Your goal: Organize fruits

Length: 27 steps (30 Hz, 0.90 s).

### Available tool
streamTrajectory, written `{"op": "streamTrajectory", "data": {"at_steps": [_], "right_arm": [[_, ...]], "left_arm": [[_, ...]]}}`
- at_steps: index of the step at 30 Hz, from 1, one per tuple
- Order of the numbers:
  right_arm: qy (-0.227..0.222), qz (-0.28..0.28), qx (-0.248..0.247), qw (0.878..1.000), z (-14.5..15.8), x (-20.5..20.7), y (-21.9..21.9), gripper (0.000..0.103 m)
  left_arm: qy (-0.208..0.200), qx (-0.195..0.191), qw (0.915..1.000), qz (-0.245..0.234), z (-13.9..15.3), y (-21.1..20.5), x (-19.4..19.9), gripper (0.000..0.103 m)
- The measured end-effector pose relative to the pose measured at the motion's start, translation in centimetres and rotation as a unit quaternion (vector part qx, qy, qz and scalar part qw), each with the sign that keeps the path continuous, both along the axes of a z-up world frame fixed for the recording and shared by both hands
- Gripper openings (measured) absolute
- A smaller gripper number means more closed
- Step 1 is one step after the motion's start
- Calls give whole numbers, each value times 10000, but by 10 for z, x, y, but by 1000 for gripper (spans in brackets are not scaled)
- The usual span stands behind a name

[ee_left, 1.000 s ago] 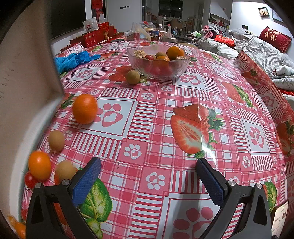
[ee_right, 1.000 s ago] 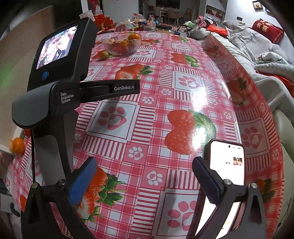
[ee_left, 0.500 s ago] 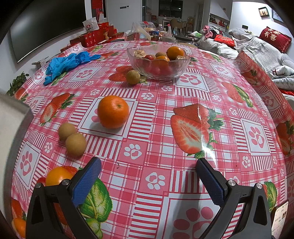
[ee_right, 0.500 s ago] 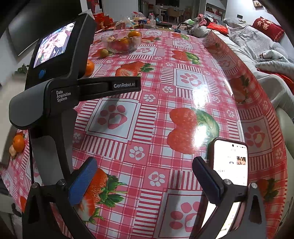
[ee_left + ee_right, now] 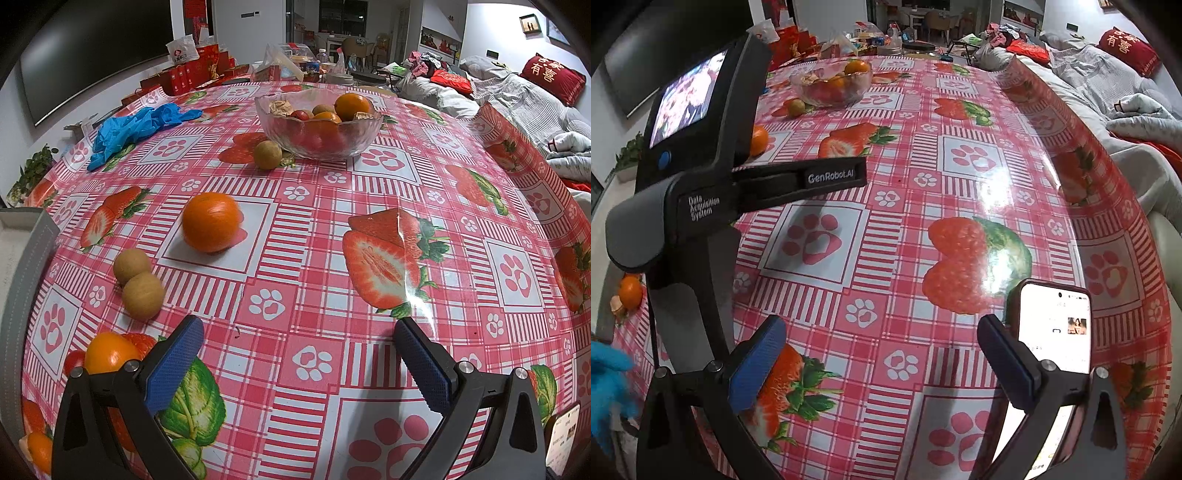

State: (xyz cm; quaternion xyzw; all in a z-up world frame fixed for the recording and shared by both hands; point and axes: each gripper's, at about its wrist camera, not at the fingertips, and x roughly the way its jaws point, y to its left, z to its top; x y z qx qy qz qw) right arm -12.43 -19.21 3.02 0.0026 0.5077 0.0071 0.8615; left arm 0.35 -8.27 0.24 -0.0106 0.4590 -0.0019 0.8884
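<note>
A glass bowl (image 5: 359, 142) holding oranges and small red fruits stands at the far middle of the table; the right wrist view has the bowl (image 5: 831, 86) far left. A brown round fruit (image 5: 267, 155) lies beside it. Nearer sit a large orange (image 5: 211, 222), two brown fruits (image 5: 142, 294) touching each other, and a smaller orange (image 5: 109, 350) by my left finger. My left gripper (image 5: 297, 363) is open and empty above the cloth. My right gripper (image 5: 881, 363) is open and empty too. The left gripper's body (image 5: 701, 192) fills the left of the right wrist view.
Blue gloves (image 5: 133, 127) lie at the far left. A lit phone (image 5: 1054, 328) rests by my right gripper's right finger. Red boxes and clutter (image 5: 207, 70) line the far edge. A sofa with bedding (image 5: 524, 96) stands on the right. More small oranges (image 5: 629, 291) sit near the table's left edge.
A pale flat object that covered the left of the left wrist view has slid away, uncovering the fruits there. Both grippers stay open.
</note>
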Motion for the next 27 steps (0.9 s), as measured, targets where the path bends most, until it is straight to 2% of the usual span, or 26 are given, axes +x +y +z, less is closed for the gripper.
{"op": "streamTrajectory", "data": {"at_steps": [14, 18, 22, 27], "right_arm": [[-101, -236, 300, 9992, 24, -3, -26, 103], [-155, -177, 276, 9993, 29, -2, -23, 103], [-159, -159, 313, 9993, 26, 1, -16, 103], [17, 104, 379, 9992, 9, 10, 13, 103]], "left_arm": [[10, 6, 10000, -11, 0, 0, 0, 103], [432, 14, 9986, -315, 5, 4, 0, 103], [232, -31, 9992, -334, 27, 35, -28, 103], [41, -411, 9991, 42, 54, 110, -68, 103]]}}
